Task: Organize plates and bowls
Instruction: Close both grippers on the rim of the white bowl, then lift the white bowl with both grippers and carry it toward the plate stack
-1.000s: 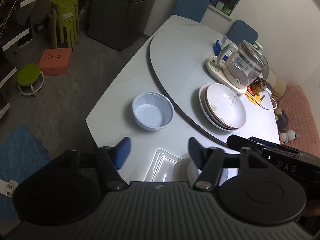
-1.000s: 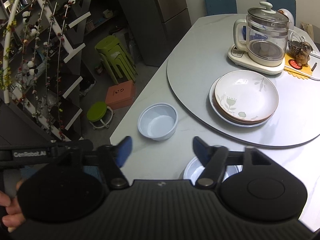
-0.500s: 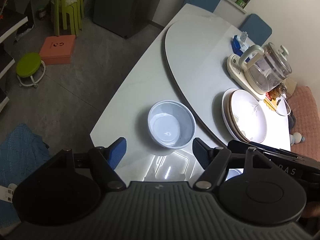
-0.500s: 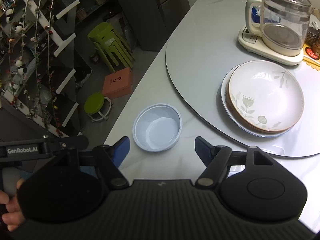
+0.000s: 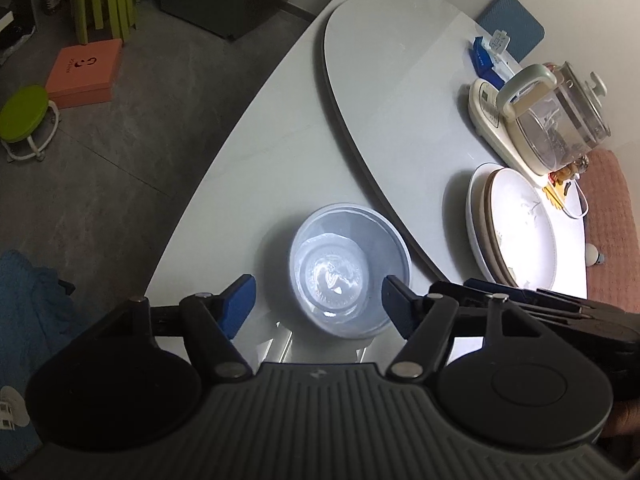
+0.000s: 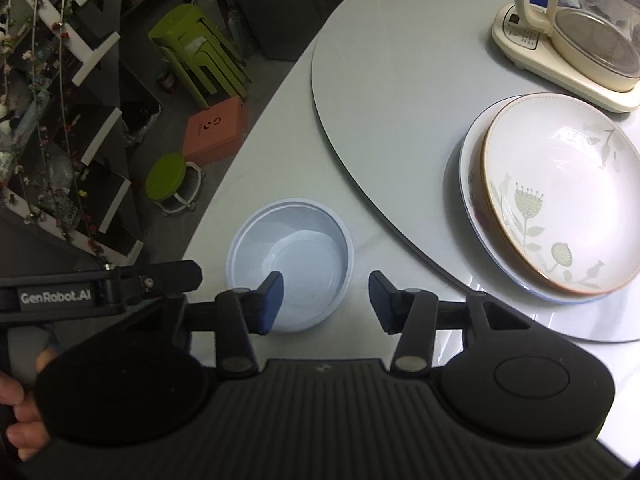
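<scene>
Grey tabletop point(image 5: 280, 128) with a raised round turntable point(image 6: 400, 80). Empty pale bowl point(image 5: 350, 270) sits on the tabletop just off the turntable edge. Plate stack point(image 6: 560, 196), floral one on top, nothing in it, sits on the turntable beside the kettle point(image 6: 580, 24). Left gripper point(image 5: 318, 306) fingers spread over the bowl, not touching. Right gripper point(image 6: 326, 302) fingers have just been closing, left one over the bowl, nothing gripped.

A glass kettle point(image 6: 588, 20) sits on its cream base point(image 6: 532, 52) on the table's turntable point(image 5: 400, 92). Below on the floor stand stacked green stools point(image 6: 200, 52), an orange box point(image 6: 216, 130) and a low green stool point(image 6: 170, 176).
</scene>
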Tool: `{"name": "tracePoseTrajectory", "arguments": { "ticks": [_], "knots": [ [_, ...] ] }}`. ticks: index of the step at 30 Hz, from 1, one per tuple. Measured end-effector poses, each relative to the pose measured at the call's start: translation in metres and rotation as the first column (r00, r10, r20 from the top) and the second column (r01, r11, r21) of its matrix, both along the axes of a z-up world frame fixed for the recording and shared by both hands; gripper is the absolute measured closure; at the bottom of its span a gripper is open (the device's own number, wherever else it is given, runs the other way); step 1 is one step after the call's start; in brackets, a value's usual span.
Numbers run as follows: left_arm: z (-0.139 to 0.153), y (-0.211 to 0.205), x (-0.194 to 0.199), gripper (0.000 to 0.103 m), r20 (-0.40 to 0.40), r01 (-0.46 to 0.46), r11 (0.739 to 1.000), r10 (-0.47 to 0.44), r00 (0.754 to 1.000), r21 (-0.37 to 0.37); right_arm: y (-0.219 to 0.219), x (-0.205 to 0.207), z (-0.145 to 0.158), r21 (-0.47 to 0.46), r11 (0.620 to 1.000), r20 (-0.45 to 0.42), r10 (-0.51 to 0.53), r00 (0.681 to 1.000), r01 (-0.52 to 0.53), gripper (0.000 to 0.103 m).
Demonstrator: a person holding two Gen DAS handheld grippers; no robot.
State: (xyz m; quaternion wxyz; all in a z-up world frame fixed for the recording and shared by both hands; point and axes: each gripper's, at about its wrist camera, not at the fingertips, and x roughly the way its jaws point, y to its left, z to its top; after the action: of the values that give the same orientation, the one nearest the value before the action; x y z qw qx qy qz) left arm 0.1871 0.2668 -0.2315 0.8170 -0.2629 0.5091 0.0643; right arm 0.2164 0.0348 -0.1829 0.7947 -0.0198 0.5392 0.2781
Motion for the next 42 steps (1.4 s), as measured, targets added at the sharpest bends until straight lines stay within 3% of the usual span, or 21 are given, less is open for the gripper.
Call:
{"name": "tracePoseTrajectory", "arguments": {
  "ticks": [5,9,13,19,24,28,42],
  "knots": [
    [-0.020,0.006,0.016,0.039,-0.026,0.002,1.000,-0.002,1.000,-0.025,0.013,0.017,-0.017,-0.027,1.000,-0.019,0.011,1.000,-0.012,0.057],
    [-0.034,0.009,0.026,0.061,-0.052,-0.016,0.999,0.014,0.999,-0.030,0.019,0.025,-0.030,-0.046,0.999,-0.030,0.019,0.999,-0.020,0.063],
    [-0.044,0.011,0.032,0.071,-0.071,-0.025,0.999,0.022,0.997,-0.045,0.020,0.030,-0.040,-0.047,0.999,-0.043,0.019,0.999,-0.021,0.067],
    [-0.059,0.006,0.044,0.074,-0.099,-0.001,0.998,-0.006,0.995,-0.067,0.021,0.036,-0.051,-0.060,0.998,-0.061,0.015,0.998,-0.019,0.071],
    [-0.064,0.001,0.053,0.074,-0.113,0.007,0.997,-0.016,0.993,-0.077,0.021,0.042,-0.059,-0.066,0.998,-0.093,-0.015,0.996,0.009,0.084],
    [-0.060,0.000,0.058,0.074,-0.114,0.012,0.998,-0.020,0.993,-0.070,0.019,0.041,-0.058,-0.063,0.998,-0.104,-0.027,0.994,0.021,0.084],
    [0.001,-0.028,0.048,0.074,-0.049,0.084,0.995,-0.086,0.995,-0.045,-0.011,0.028,-0.009,-0.003,0.993,-0.077,-0.115,0.990,0.115,0.084]
  ]
}}
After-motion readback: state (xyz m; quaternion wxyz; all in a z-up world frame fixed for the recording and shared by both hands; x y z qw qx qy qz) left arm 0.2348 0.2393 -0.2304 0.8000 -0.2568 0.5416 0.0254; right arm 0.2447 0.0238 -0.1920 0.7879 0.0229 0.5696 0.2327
